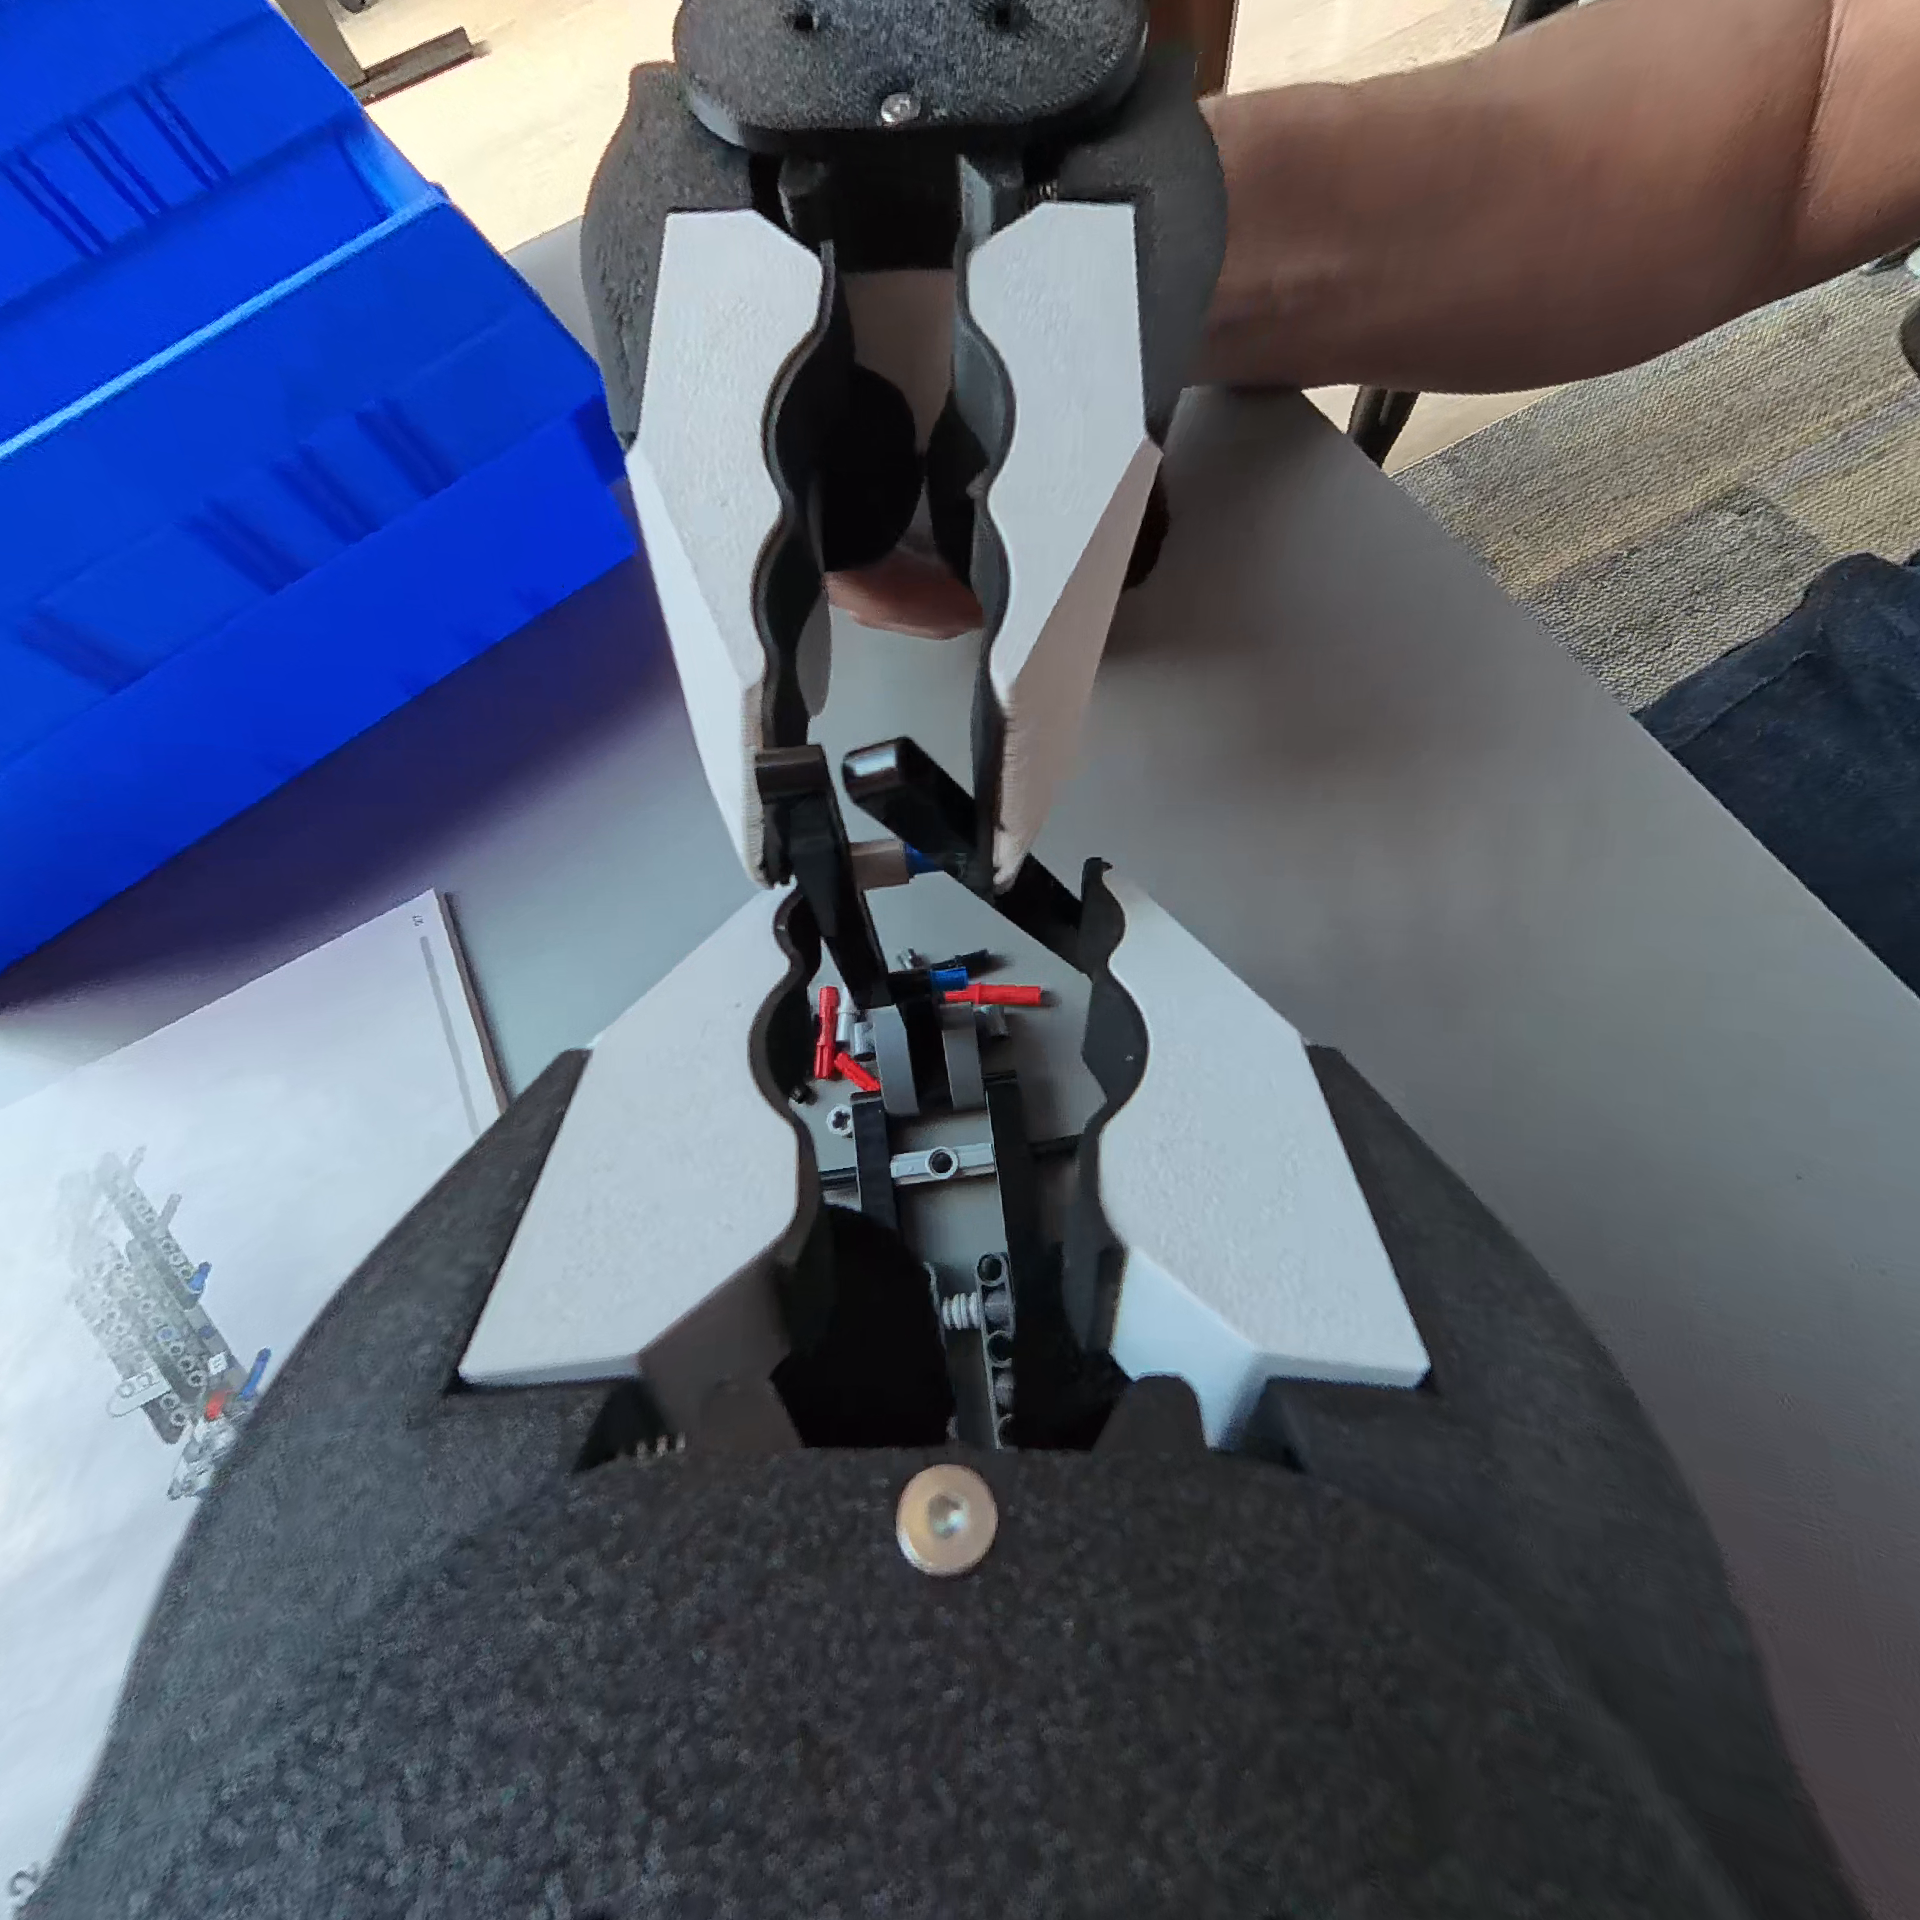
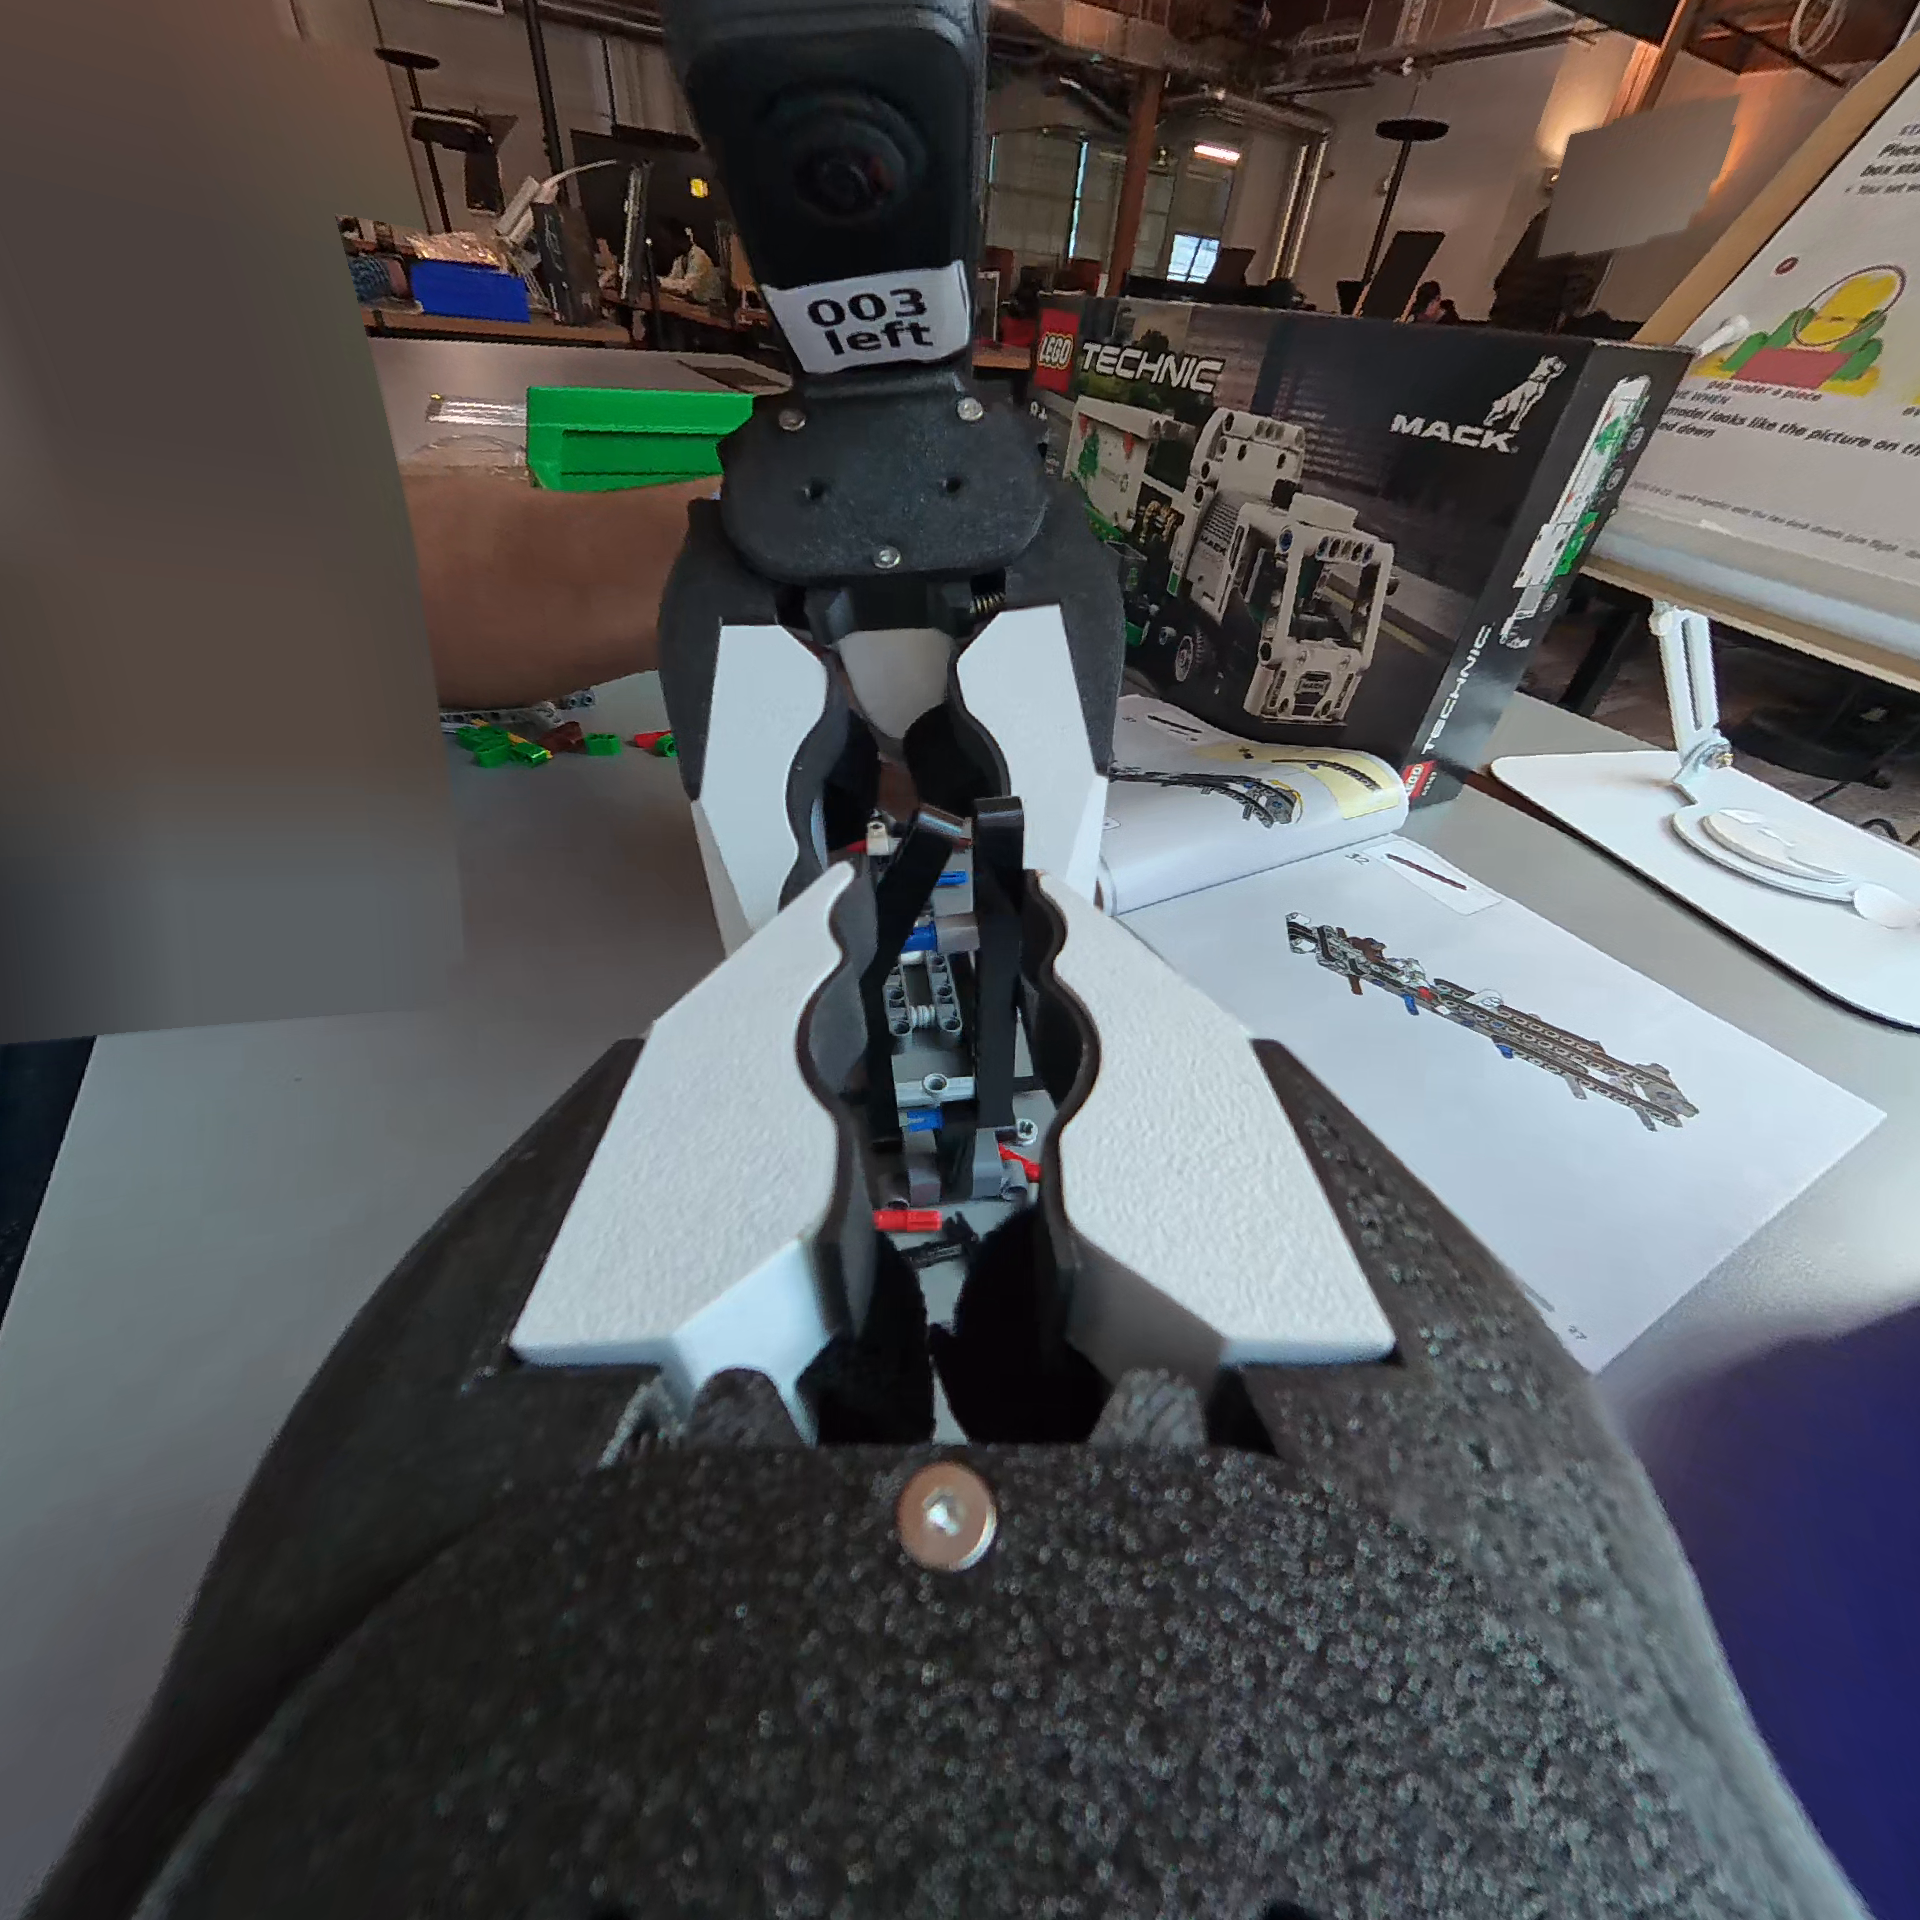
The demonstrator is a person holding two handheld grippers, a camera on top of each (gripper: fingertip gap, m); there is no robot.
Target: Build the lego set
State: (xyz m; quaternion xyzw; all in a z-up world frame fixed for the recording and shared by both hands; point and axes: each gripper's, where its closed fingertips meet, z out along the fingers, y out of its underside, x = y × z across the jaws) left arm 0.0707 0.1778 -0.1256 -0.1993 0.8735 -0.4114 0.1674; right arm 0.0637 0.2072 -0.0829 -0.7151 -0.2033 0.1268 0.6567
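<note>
The brick assembly [image 2: 925,1018], a grey and black frame, lies on the grey worktop [image 1: 1351,831] between the two claws, which face each other across it. Two black beams [image 2: 997,935] rise from the frame and lean apart at the top. A short grey-brown and blue pin [image 1: 883,862] is seen bridging them partway up.

The right claw [image 2: 940,894] is clenched on the black beams, one pad against the outer face of each. The left claw [image 1: 945,914] is released: its fingers are spread wide and straddle the frame, with one beam passing close by a fingertip.

The frame looks only partly built. Loose red, blue and grey pins [image 1: 831,1039] lie unfitted on the worktop beside its end, and green pieces [image 2: 520,743] are scattered well apart.

Room is tight where the fingertips of both claws nearly meet. A blue bin [image 1: 260,468] stands on the left claw's side, and an open instruction booklet [image 2: 1455,1039] lies flat beside the claws. Behind it stand a printed box [image 2: 1351,468] and a white stand base [image 2: 1714,831]. The worktop's edge runs close behind the right claw, where a forearm [image 1: 1507,208] reaches in.
</note>
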